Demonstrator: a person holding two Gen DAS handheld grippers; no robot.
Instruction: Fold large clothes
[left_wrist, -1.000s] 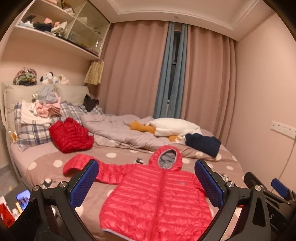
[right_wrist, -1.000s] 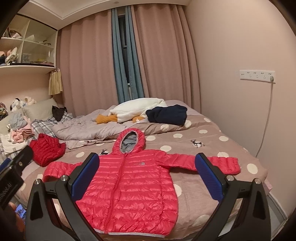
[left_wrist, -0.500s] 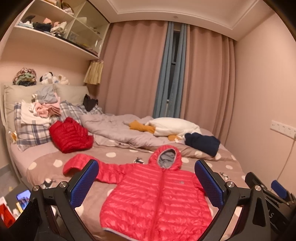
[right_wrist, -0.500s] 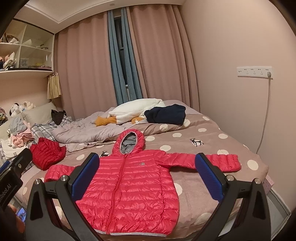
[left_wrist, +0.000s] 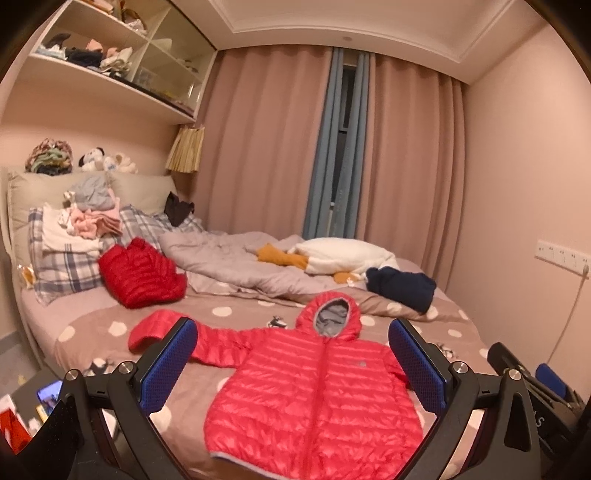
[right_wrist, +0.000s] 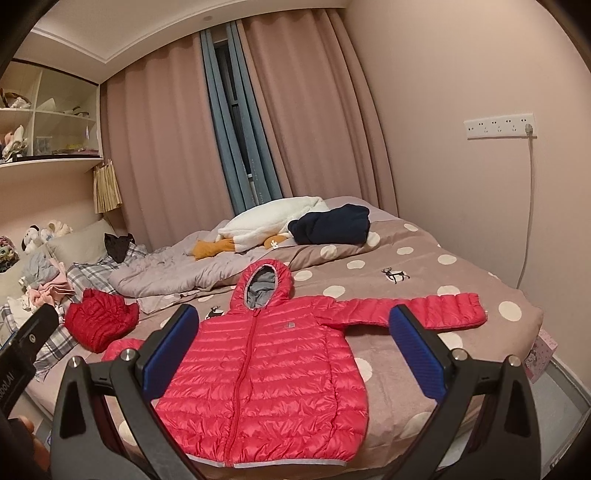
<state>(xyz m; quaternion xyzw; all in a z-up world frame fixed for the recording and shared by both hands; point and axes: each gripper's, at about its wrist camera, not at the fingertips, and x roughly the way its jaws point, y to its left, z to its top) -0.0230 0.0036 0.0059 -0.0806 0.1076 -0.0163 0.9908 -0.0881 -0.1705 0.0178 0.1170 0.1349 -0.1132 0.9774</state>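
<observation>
A red hooded puffer jacket (left_wrist: 314, 398) lies flat, front up and zipped, on the polka-dot bed, sleeves spread out to both sides. It also shows in the right wrist view (right_wrist: 266, 373). My left gripper (left_wrist: 291, 363) is open and empty, held above the near edge of the bed in front of the jacket. My right gripper (right_wrist: 295, 350) is open and empty too, above the jacket's lower half. The jacket's right sleeve (right_wrist: 424, 310) reaches toward the bed's right edge.
A folded red puffer jacket (left_wrist: 140, 273) lies at the left by plaid pillows (left_wrist: 66, 266). A grey duvet (left_wrist: 240, 266), a white plush (left_wrist: 347, 254) and a navy garment (left_wrist: 400, 286) lie behind. A wall (right_wrist: 480, 184) with a socket strip borders the right side.
Both grippers have shifted a little nearer and to the left of the bed, and the right view has tilted. The jacket has not moved and both jaws stay open.
</observation>
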